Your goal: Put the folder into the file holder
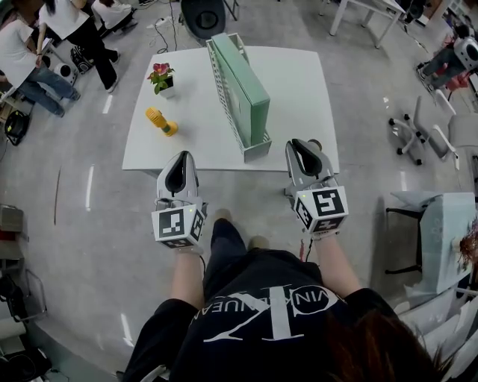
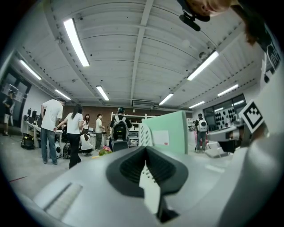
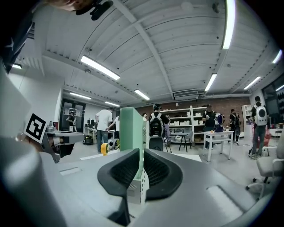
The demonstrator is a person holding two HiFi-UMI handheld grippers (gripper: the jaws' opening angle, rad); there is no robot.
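Note:
A mint-green folder [image 1: 248,80] stands upright inside the white perforated file holder [image 1: 257,152] in the middle of the white table [image 1: 302,86]. My left gripper [image 1: 180,160] hovers at the table's front edge, left of the holder, with its jaws together and nothing in them. To the holder's right, over the front edge, my right gripper [image 1: 303,146] also has its jaws together and holds nothing. In the left gripper view the folder [image 2: 171,133] and the holder [image 2: 143,135] lie ahead of the left gripper [image 2: 145,153]. In the right gripper view the folder [image 3: 131,126] rises just beyond the right gripper [image 3: 142,155].
A small potted flower [image 1: 161,77] and a yellow object [image 1: 160,121] sit on the table's left part. A dark chair [image 1: 203,16] stands behind the table. People [image 1: 71,33] are at the upper left. A chair [image 1: 418,134] and another table [image 1: 441,224] stand to the right.

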